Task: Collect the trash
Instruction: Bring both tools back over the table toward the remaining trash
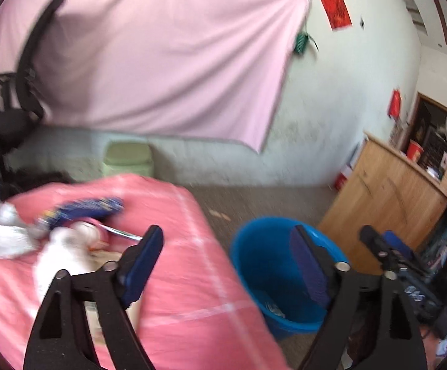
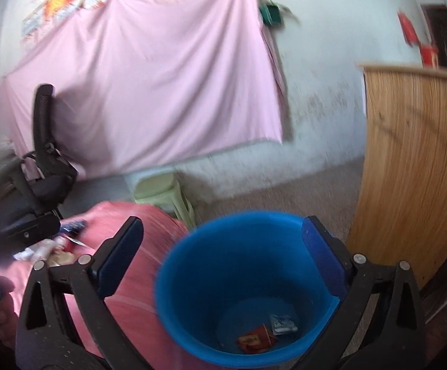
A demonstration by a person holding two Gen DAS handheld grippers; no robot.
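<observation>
Hovering over blue bucket (image 2: pixel 242 280), both grippers' fingers (image 2: pixel 325 262) wide apart, empty, wrappers (image 2: pixel 266 336) inside.

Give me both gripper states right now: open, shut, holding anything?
Left gripper: open, nothing between its jaws.
Right gripper: open and empty, above the round blue plastic bucket.

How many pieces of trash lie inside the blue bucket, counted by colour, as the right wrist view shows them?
Inside the blue bucket:
Red wrapper: 1
Grey-white wrapper: 1
Total: 2
</observation>
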